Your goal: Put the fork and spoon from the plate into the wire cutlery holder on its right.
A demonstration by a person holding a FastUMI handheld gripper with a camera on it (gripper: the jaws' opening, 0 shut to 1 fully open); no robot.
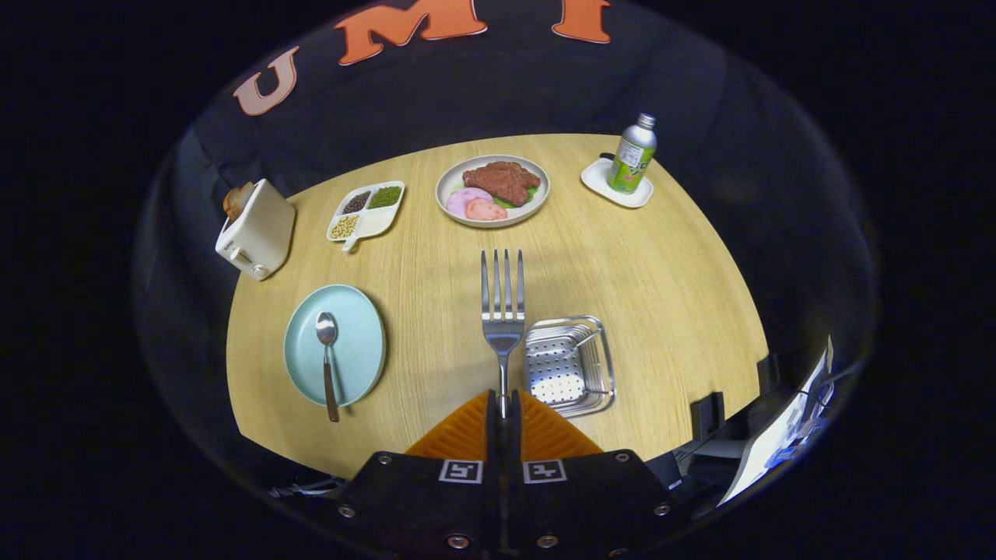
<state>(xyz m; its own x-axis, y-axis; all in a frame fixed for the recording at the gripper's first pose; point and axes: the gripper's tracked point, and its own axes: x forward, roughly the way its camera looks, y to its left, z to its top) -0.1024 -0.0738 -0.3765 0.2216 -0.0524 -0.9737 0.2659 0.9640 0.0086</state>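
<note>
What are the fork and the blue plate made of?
The fork, clamped in the tool, looks like shiny metal: silvery, with glints. The plate looks like smooth glazed ceramic, maybe plastic: an even pale blue with a soft sheen.

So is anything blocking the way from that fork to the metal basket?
Nothing visible does. The gripper is shut on the fork, held above the table, tines pointing ahead. The wire basket sits just right of the fork, open on top. The spoon lies on the blue plate, off to the left.

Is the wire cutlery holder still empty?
Empty: the cutlery holder shows a bare perforated bottom. The fork is clamped in the gripper; the spoon lies on the plate.
</note>
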